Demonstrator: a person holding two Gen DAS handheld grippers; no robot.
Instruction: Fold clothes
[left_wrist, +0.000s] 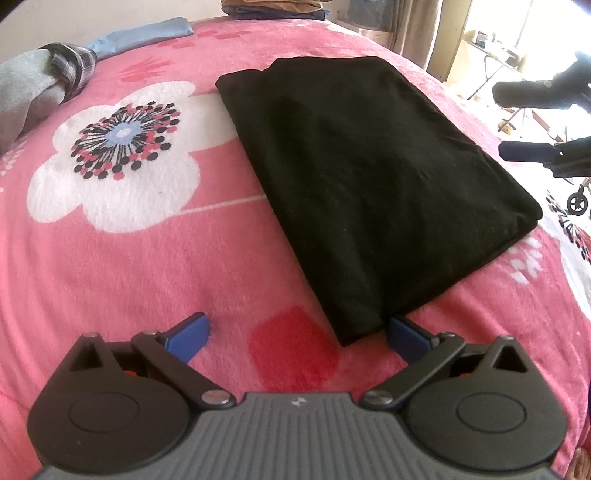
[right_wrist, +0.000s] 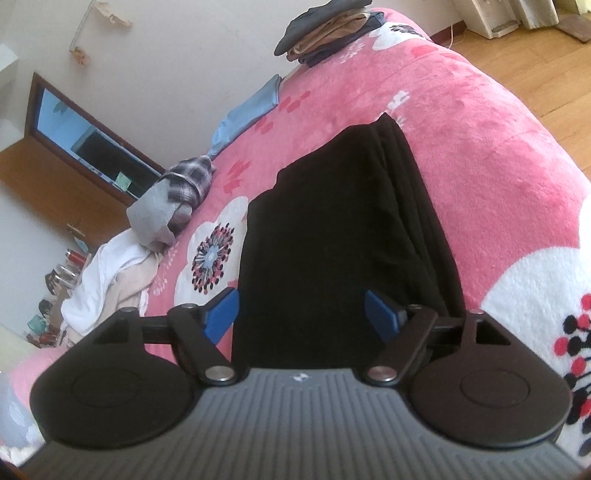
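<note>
A black garment (left_wrist: 369, 177) lies folded into a thick rectangle on the pink flowered blanket (left_wrist: 147, 266). My left gripper (left_wrist: 297, 334) is open and low over the blanket, with the garment's near corner just inside its right fingertip (left_wrist: 406, 336). My right gripper (right_wrist: 301, 315) is open too and hovers over one end of the black garment (right_wrist: 325, 236), whose stacked folded edges show along the right side. Neither pad presses on the cloth. In the left wrist view the right gripper (left_wrist: 498, 122) shows at the right edge, above the bed.
A grey and plaid bundle (left_wrist: 48, 81) and a light blue cloth (left_wrist: 147, 35) lie at the far left. Folded clothes (right_wrist: 325, 33) are stacked at the bed's far end. White cloths (right_wrist: 107, 280) are heaped near the wall. Wooden floor (right_wrist: 535, 55) lies beyond the bed's edge.
</note>
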